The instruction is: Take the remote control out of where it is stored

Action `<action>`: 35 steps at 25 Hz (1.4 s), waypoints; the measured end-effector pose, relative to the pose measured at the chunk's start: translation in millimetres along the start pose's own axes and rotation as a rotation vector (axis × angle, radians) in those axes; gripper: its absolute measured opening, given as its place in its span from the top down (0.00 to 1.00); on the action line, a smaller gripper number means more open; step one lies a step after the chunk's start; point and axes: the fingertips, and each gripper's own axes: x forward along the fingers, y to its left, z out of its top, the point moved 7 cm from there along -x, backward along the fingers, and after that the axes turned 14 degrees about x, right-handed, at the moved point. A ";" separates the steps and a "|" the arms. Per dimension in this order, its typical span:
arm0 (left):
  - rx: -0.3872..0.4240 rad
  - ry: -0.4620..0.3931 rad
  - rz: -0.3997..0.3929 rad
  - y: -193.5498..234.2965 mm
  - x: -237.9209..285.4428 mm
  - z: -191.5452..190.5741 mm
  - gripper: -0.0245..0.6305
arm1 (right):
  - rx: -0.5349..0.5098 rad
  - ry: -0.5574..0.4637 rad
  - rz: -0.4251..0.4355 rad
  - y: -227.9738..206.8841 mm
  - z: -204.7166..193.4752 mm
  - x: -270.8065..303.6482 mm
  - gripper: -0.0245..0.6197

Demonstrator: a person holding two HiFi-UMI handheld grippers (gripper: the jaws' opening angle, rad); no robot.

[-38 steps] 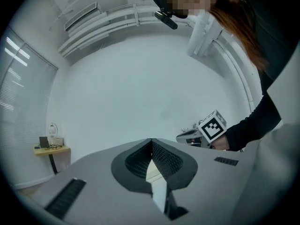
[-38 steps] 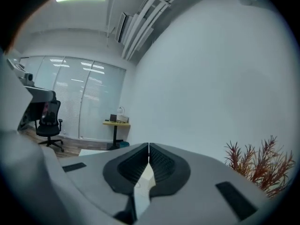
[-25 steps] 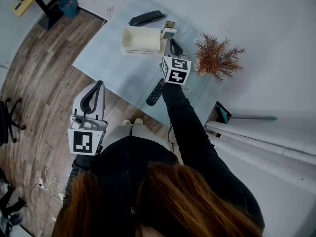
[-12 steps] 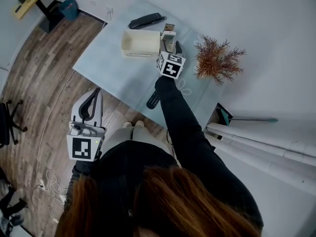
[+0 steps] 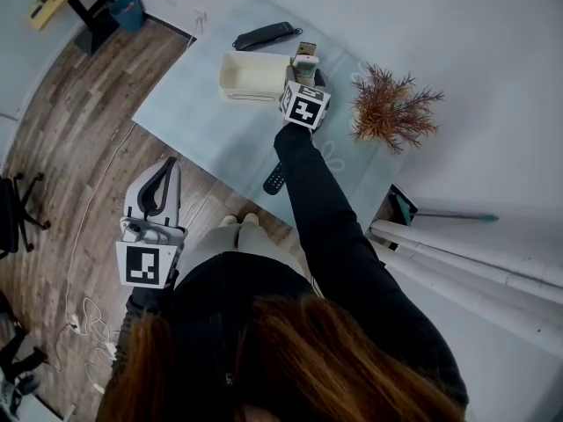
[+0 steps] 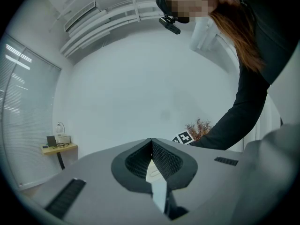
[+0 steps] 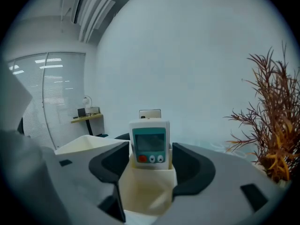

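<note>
A white remote control with a small screen and an orange button stands upright in a cream holder on the glass table. My right gripper reaches it from the near side. In the right gripper view the remote and its holder sit between the jaws of that gripper. The jaws have just been opening and stand wide, not pressing on either. My left gripper hangs off the table over the wooden floor, its tips meeting with nothing in them.
A cream open box stands left of the holder. A black handset lies at the far edge, a black remote at the near edge. A dried plant stands close on the right. Another small device stands behind the holder.
My right gripper moved away from the person and down to the holder, and its jaws went from shut to wide apart around the white remote. The left gripper stayed put.
</note>
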 end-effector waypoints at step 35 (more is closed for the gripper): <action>0.000 -0.059 -0.029 -2.8 6.6 5.8 0.95 | -0.111 -0.211 0.171 29.2 69.7 -70.2 0.55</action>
